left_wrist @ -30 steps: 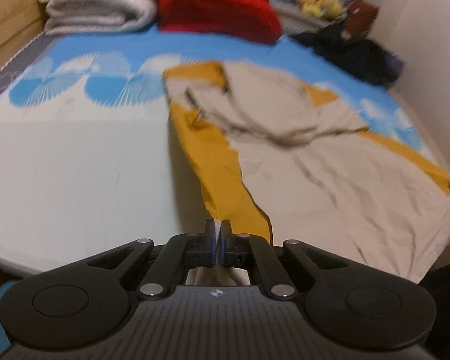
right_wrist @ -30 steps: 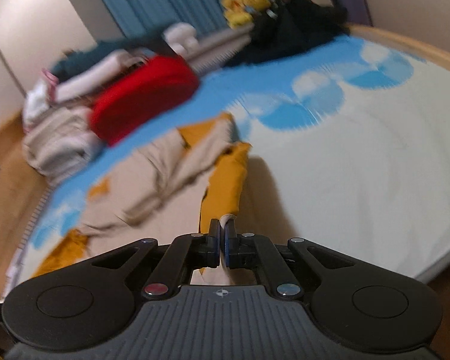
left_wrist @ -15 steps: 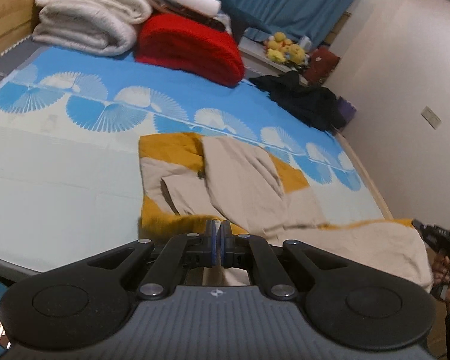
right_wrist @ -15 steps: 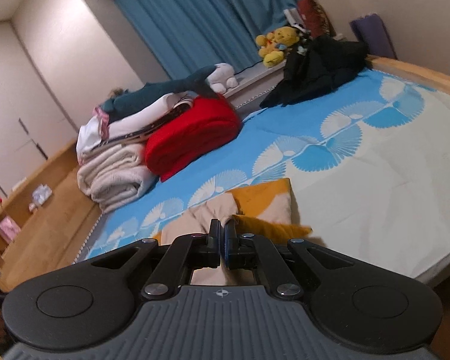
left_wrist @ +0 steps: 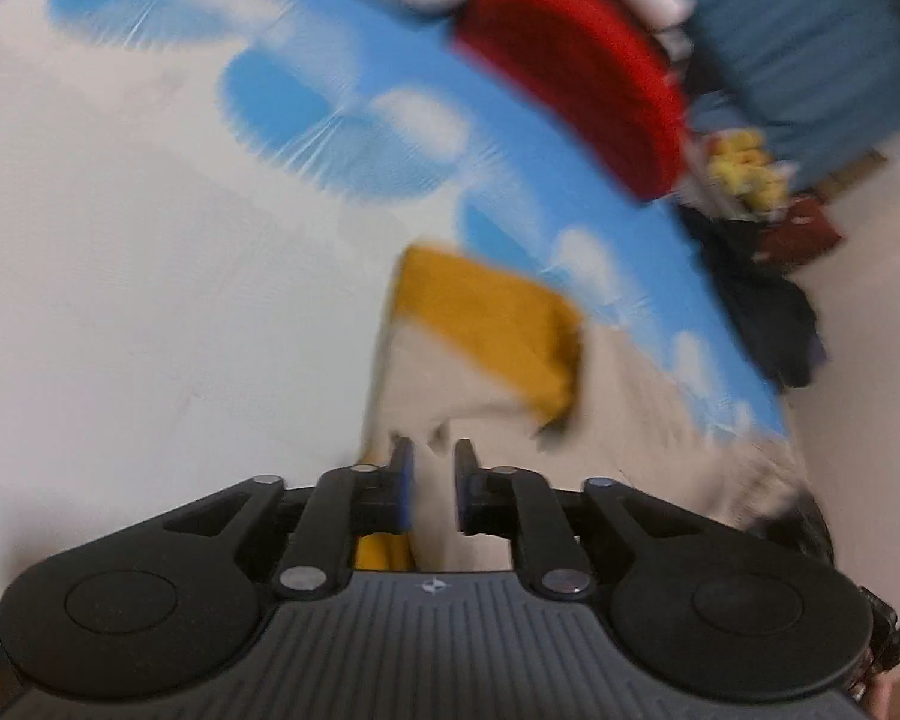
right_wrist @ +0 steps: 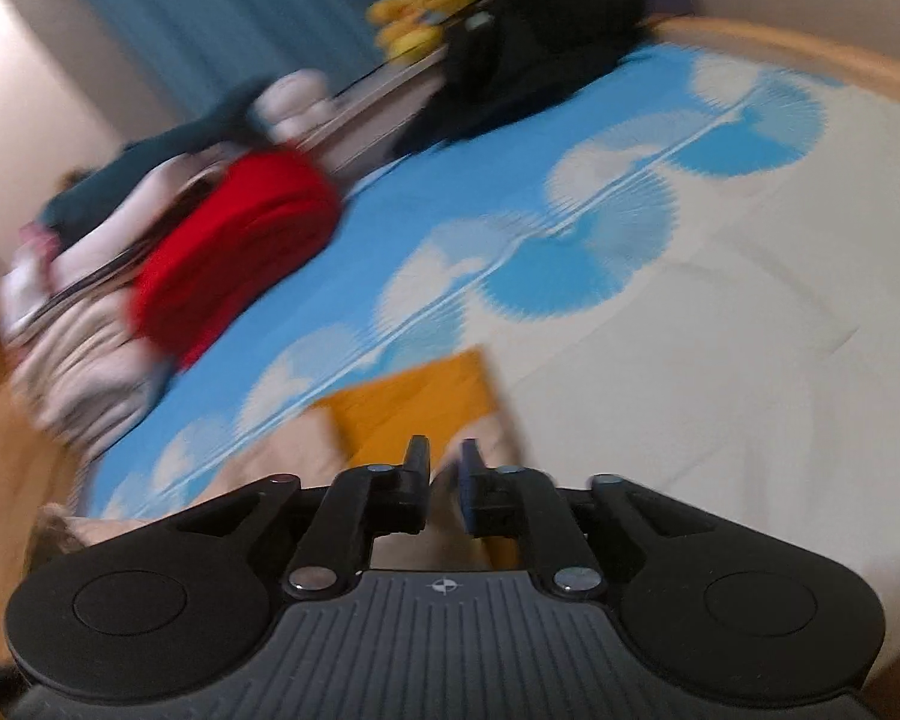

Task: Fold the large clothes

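Nearest in each wrist view, the jaws are opening: the left gripper is parting over beige cloth, and the right gripper is doing the same, with a narrow gap showing between each pair of pads. Cloth is showing through both gaps, but the blur is hiding whether any of it is actually sitting between the pads; nothing looks pinched. Just beyond the fingertips, the beige and mustard garment is lying on the bed sheet, with a mustard panel turned over the beige body, so one fold seems to be laid down and being released. Judging by how much beige cloth is spreading off toward the right of the left view, the piece is not yet compact, and more folds and a smoothing pass are probably remaining. Both grippers are angling downward toward the bed, the left more steeply. Farther off, a red folded blanket is resting beside a stack of pale bedding, with dark clothes and blue curtains beyond.
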{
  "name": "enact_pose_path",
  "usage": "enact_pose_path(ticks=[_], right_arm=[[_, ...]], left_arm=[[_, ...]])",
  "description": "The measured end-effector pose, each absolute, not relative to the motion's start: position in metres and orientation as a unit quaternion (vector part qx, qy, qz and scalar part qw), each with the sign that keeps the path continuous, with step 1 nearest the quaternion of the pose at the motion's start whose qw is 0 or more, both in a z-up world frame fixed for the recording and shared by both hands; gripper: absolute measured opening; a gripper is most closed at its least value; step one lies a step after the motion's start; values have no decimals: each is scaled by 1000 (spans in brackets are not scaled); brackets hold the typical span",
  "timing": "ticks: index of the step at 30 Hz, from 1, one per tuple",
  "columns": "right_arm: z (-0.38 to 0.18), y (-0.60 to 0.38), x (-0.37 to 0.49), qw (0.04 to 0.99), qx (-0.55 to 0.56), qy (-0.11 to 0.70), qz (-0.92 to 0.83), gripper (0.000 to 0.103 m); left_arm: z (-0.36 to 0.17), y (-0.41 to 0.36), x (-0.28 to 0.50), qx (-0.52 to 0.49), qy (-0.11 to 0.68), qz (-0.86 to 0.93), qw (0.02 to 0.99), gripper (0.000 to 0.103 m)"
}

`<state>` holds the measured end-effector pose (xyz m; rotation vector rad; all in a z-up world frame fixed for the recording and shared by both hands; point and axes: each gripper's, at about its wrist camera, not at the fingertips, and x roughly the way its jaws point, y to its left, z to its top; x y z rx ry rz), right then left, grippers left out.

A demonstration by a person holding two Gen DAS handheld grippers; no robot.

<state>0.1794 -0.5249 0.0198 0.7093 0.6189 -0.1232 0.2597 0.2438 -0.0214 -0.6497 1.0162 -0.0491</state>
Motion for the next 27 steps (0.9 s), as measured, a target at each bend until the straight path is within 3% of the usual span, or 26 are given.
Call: enact_pose_path(ticks=[4, 7, 11, 13, 16, 22, 27], right_arm=[[-6, -533, 188, 886, 351, 292, -77, 15], [-19, -529, 194, 866, 366, 337, -51, 15], [-17, -507, 198, 867, 342, 363, -5, 24], [-16, -493, 199, 875, 311, 372, 3, 30], [-16, -473, 201, 888, 259, 381, 6, 31], [-29, -459, 204, 902, 166, 400, 2, 32], [-40, -463, 226, 905, 139, 402, -7, 34]], left_arm=[[-18, 236, 257, -251, 484, -29, 838, 35], [-24, 222, 253, -204, 503, -63, 837, 41], [-30, 198, 247, -117, 507, -59, 852, 47], [-33, 184, 243, -80, 495, -56, 863, 69], [-36, 163, 242, -28, 475, -57, 878, 83], [-63, 126, 261, 80, 485, -53, 869, 84], [-71, 113, 288, 107, 467, -53, 876, 84]])
